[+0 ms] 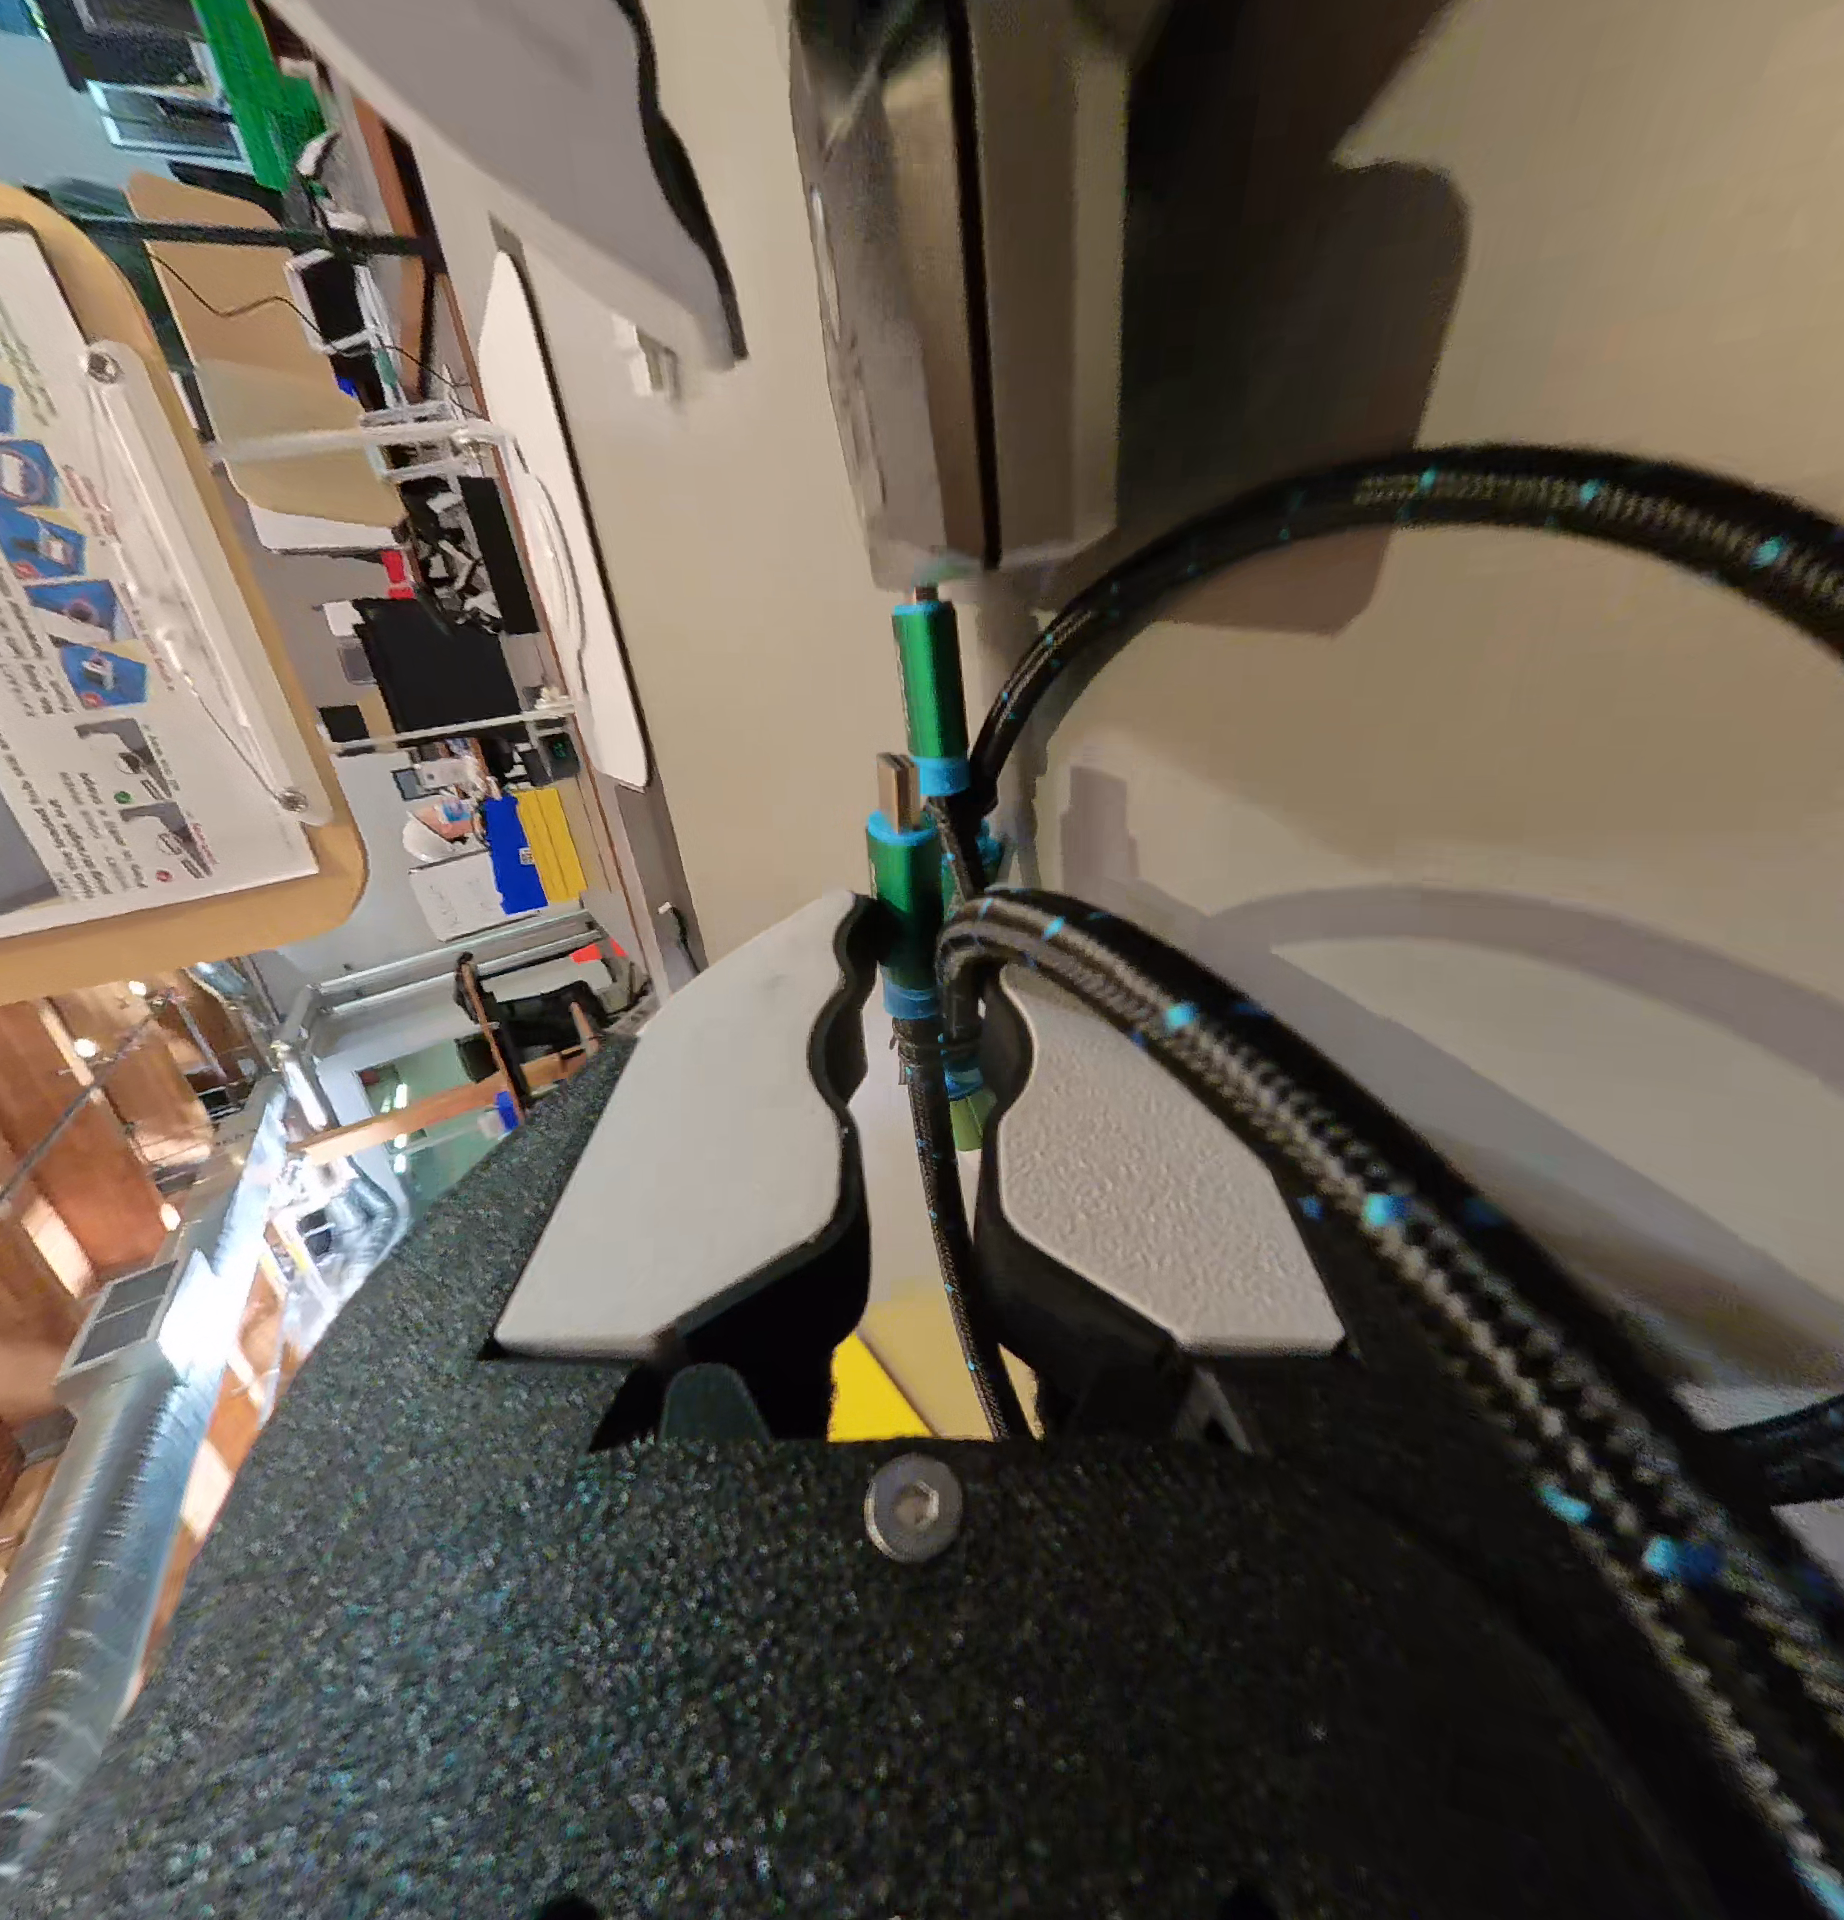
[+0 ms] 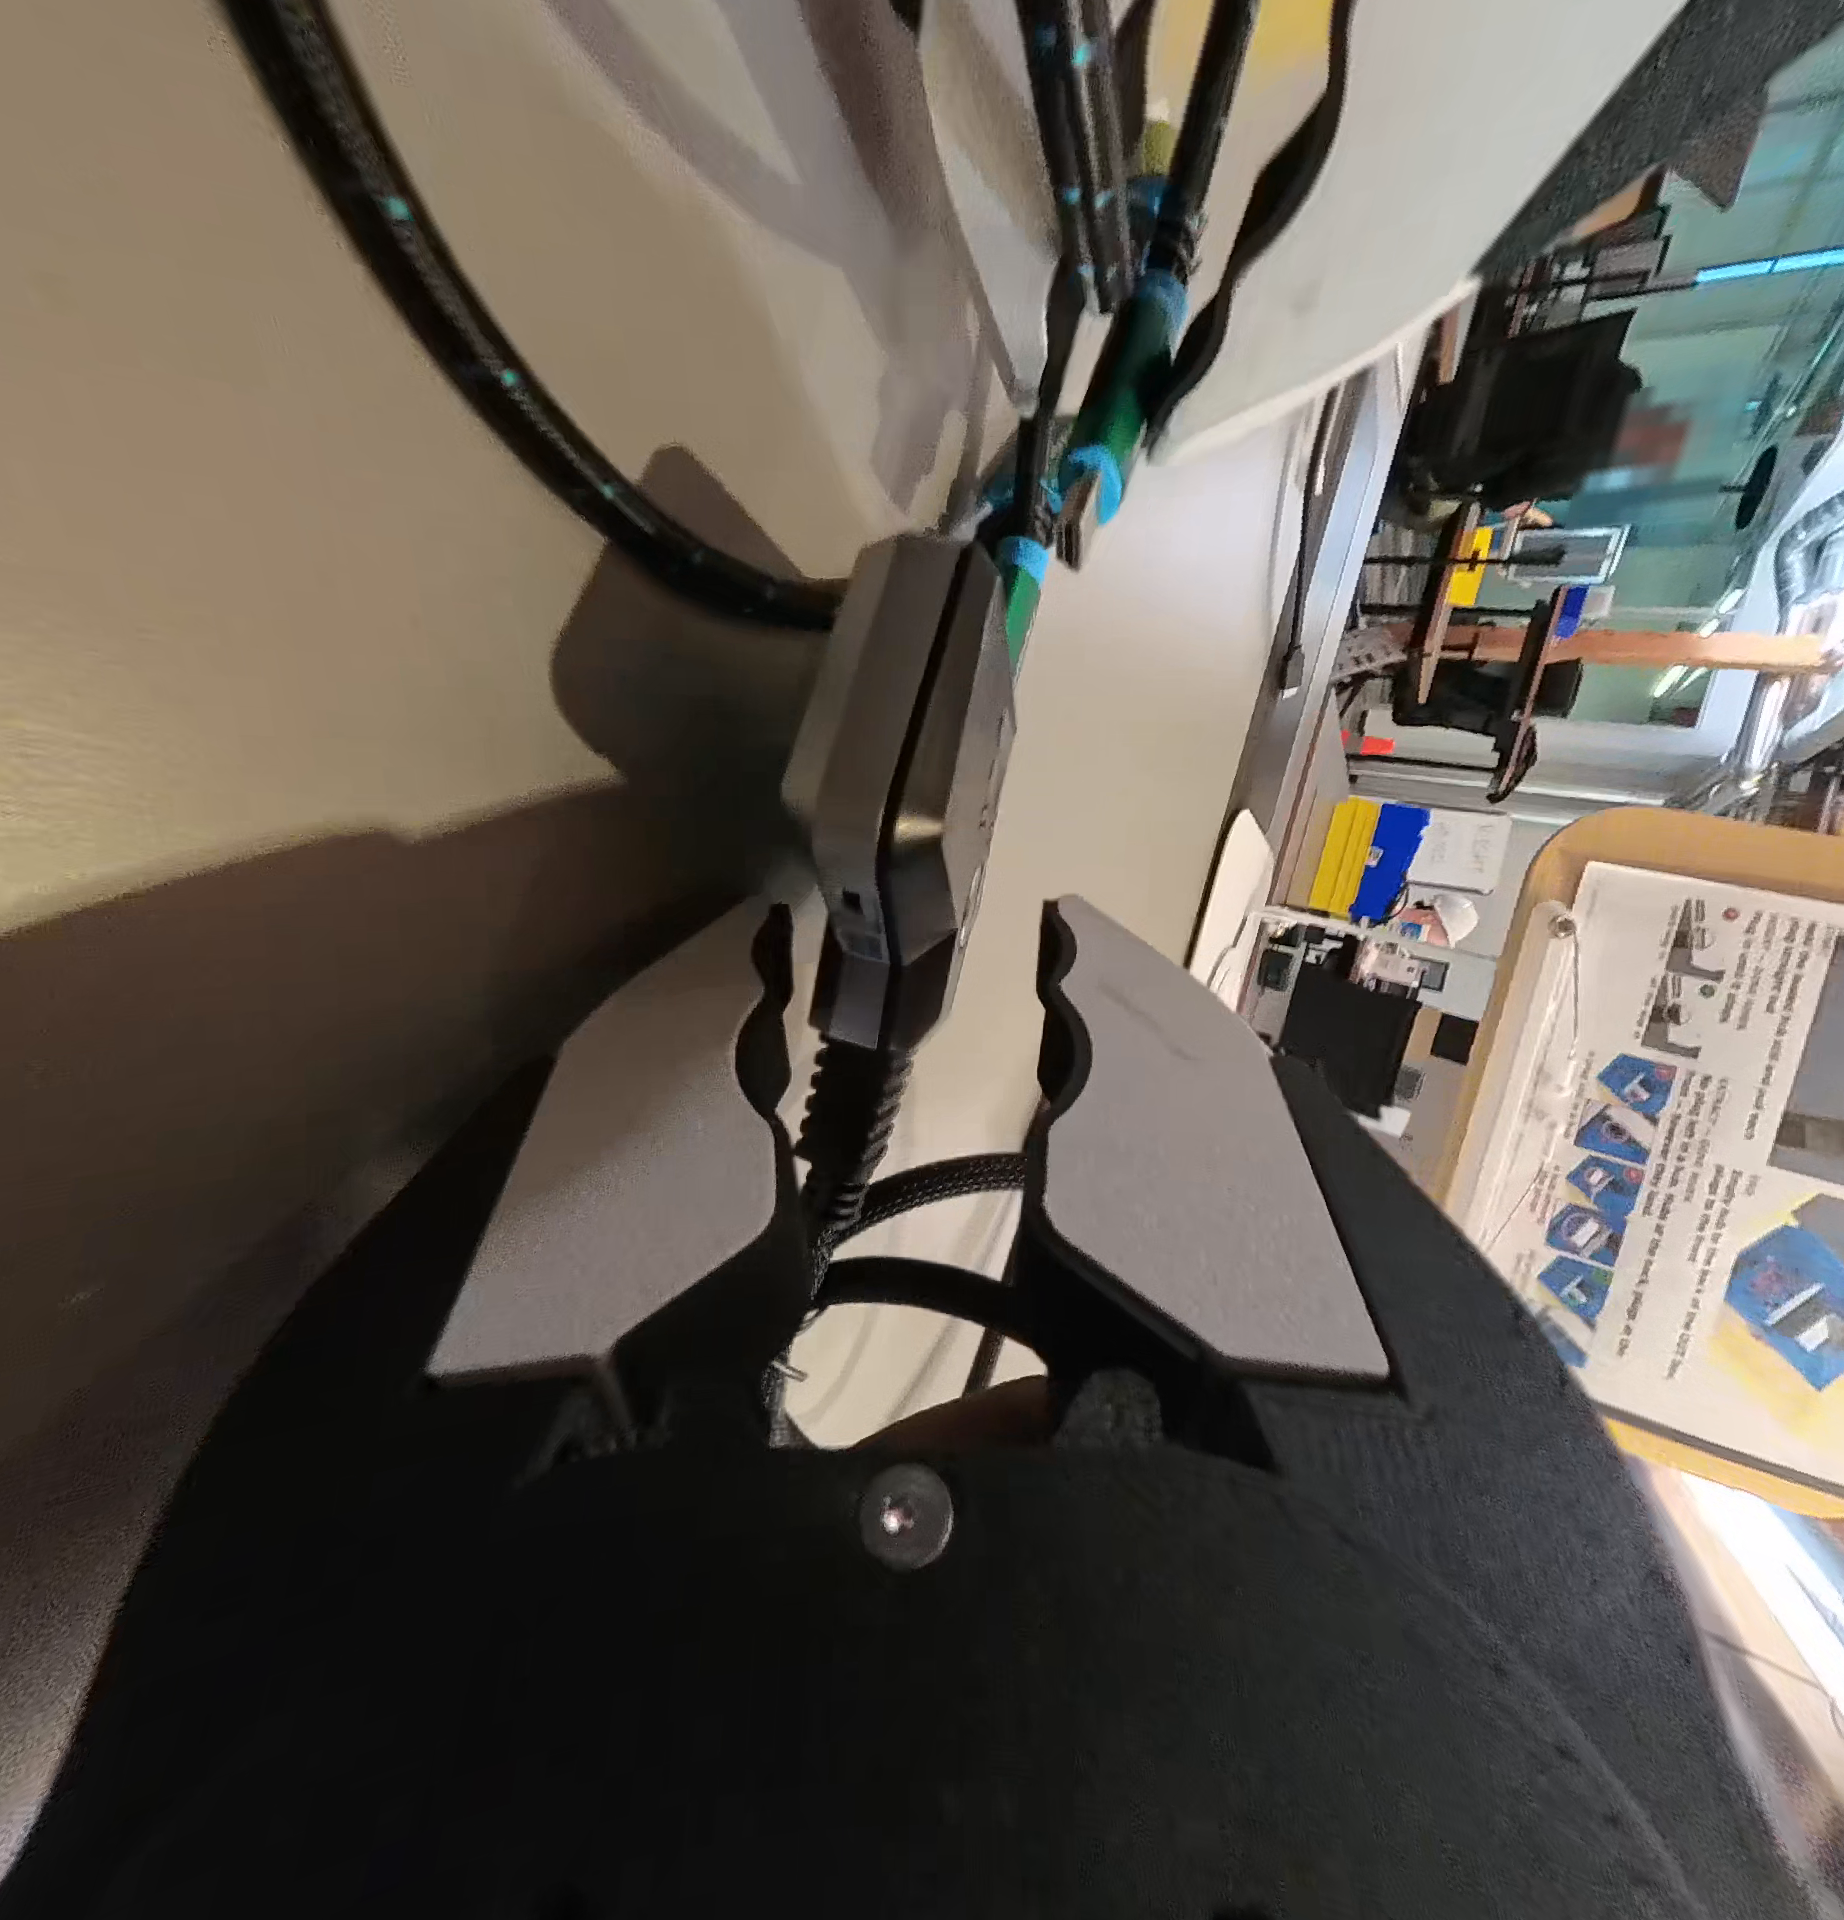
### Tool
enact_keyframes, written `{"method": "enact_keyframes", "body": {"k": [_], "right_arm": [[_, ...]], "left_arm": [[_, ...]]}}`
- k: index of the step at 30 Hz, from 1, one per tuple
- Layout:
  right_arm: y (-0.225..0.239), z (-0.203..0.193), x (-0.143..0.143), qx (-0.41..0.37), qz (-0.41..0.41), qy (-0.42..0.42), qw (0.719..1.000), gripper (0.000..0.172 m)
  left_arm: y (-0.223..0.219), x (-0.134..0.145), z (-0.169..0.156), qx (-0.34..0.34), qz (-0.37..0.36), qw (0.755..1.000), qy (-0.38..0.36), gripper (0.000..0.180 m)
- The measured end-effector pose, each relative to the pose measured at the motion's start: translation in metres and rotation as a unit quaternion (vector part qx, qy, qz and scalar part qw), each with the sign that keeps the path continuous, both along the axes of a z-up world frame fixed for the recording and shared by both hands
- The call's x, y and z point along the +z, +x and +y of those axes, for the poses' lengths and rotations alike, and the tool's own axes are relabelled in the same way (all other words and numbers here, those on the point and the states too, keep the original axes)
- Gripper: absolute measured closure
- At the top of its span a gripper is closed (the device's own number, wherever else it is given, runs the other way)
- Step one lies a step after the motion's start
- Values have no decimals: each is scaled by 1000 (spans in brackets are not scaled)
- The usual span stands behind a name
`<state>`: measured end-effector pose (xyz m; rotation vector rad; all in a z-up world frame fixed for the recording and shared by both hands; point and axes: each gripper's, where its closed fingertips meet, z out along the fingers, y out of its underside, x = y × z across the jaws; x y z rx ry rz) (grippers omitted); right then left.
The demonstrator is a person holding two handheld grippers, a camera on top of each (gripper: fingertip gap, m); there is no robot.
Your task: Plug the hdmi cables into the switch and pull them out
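Green plug (image 1: 900, 914) pinched in left claw (image 1: 923, 971); right claw (image 2: 913, 971) wide open around hub (image 2: 902, 769), not pressing. Better keep plug straight toward 12 o'clock.

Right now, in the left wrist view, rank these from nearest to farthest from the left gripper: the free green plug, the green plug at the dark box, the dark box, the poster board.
1. free green plug, between the left gripper fingers.
2. green plug at the dark box, just ahead.
3. dark box, beyond it.
4. poster board, far off left.
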<state>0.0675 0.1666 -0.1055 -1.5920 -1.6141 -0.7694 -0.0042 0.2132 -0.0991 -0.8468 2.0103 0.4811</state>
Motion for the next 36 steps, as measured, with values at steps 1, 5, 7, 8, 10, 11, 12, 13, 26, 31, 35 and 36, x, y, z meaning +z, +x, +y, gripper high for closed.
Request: {"method": "enact_keyframes", "body": {"k": [1, 5, 7, 8, 10, 11, 12, 13, 26, 31, 35, 36], "right_arm": [[0, 0, 0, 0, 3, -3, 1000, 126], [0, -1, -6, 11, 22, -17, 1000, 141], [0, 0, -5, 12, 25, -8, 1000, 144], [0, 1, -4, 13, 28, -5, 1000, 144], [-1, 1, -2, 17, 37, 2, 999, 145], [-2, 1, -1, 19, 41, 6, 999, 146], [-2, 1, -1, 20, 43, 7, 999, 146], [-1, 1, -1, 19, 43, 8, 999, 144], [6, 4, -1, 13, 27, 29, 999, 147], [-5, 4, 3, 30, 33, 65, 997, 150], [-9, 4, 3, 42, 30, 87, 995, 151], [-10, 4, 3, 45, 34, 91, 994, 151]], "left_arm": [[0, 0, -1, -3, -3, 1000, -8, 163], [3, -1, -5, -15, -7, 1000, -15, 163], [5, -2, -6, -17, -5, 1000, -11, 163], [5, -2, -7, -18, -5, 1000, -9, 163], [7, -2, -8, -22, -8, 1000, -9, 163], [8, -2, -9, -25, -11, 1000, -10, 163], [9, -1, -10, -27, -14, 999, -11, 163], [9, -1, -10, -29, -16, 999, -11, 163], [17, -4, -17, -40, -17, 999, 5, 162], [17, -5, -19, -41, -15, 999, 8, 162], [16, -4, -20, -35, -20, 999, -12, 163], [15, -4, -20, -34, -22, 999, -18, 163]]}}
